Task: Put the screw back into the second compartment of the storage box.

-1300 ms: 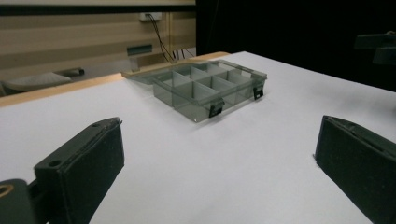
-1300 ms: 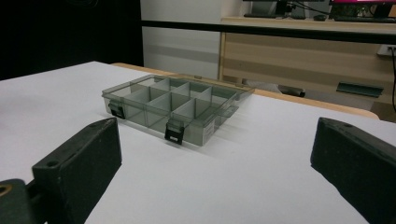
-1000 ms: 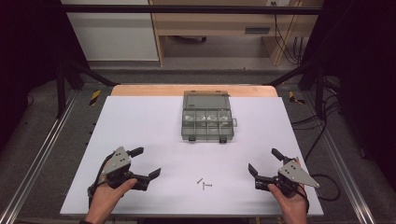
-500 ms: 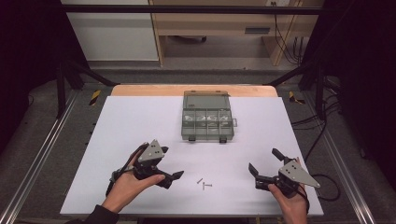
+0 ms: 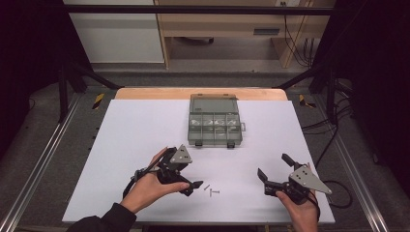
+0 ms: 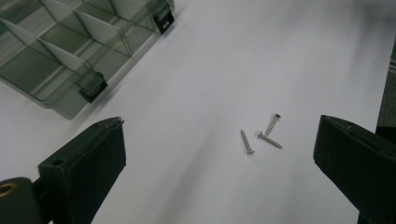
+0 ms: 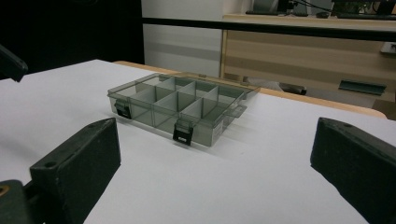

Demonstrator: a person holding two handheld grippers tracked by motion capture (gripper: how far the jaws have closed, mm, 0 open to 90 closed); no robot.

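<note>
We hold our left gripper (image 5: 187, 175) just left of three small screws (image 6: 260, 135) lying loose on the white table (image 5: 135, 125), jaws spread wide and gripping nothing (the screws sit between them in the left gripper view). Our right gripper (image 5: 274, 170) hovers well apart at the table's near right, equally wide and empty, facing the smoky compartment box (image 7: 180, 105) farther back.

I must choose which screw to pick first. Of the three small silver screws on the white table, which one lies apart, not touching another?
The leftmost small silver screw in the left gripper view lies alone. The other two screws meet, forming an angle beside it.
</note>
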